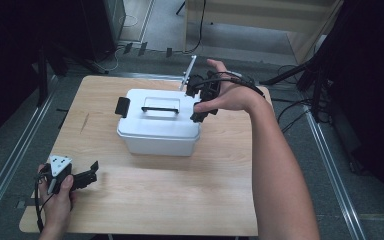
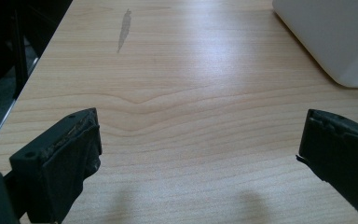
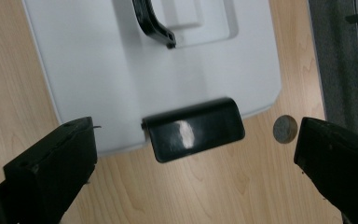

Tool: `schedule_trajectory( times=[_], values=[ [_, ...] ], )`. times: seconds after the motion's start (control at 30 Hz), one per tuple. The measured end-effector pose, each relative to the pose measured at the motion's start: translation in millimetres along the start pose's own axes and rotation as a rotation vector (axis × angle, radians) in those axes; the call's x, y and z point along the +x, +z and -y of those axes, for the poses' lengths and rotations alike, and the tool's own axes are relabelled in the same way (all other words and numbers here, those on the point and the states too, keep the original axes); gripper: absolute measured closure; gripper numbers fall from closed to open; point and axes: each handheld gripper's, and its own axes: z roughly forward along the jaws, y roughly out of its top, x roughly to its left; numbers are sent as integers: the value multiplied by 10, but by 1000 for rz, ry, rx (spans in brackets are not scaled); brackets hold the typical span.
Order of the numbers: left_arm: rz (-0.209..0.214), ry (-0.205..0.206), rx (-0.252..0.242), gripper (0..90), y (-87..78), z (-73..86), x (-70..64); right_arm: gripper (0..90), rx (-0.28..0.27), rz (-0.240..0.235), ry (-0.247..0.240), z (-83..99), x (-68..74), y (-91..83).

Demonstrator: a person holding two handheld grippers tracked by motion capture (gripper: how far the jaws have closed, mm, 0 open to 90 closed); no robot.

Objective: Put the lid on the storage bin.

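- Right gripper hangs over the right end of the white storage box, jaws spread wide and holding nothing; in the right gripper view the jaws stand to either side of the black latch at that end of the box.
- Judging by that framing, the step in hand is the approach to this latch, with no contact made yet.
- Next move, as I judge it: bring the gripper down until one jaw catches the latch's free edge, then swing the latch away from the lid; the latch is glossy, so a slip seems possible.
- A matching black latch sits at the box's left end, and a black carry handle lies flat in a recess in the lid.
- Left gripper rests low at the near left of the tabletop, well apart from the box, jaws wide apart and empty; in the left gripper view they frame bare wood, with a corner of the box at the far right.
- A small round grey disc lies on the wood just beside the box's right end.
- Pale wood-grain tabletop with a faint grey streak toward its far left.
- Around it: grey floor, metal rails along both sides, cables trailing at the far right, dark stands, and a light wooden panel at the far end of the room.
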Motion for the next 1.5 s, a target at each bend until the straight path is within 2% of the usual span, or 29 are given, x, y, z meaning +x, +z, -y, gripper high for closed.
schedule_trajectory(
  times=[0.53, 0.93, 1.5],
  values=[
    [-2, 2, -1, 0, 3, 0, -3, 0, 14, 16, 67, 464, -108, -73],
    [-1, 6, 1, 0, 2, -1, -5, 0, 25, 17, 109, 731, -122, -88],
    [-3, 2, -6, 0, 2, 3, -6, 0, -11, 30, 146, 1044, 9, -6]
  ],
)
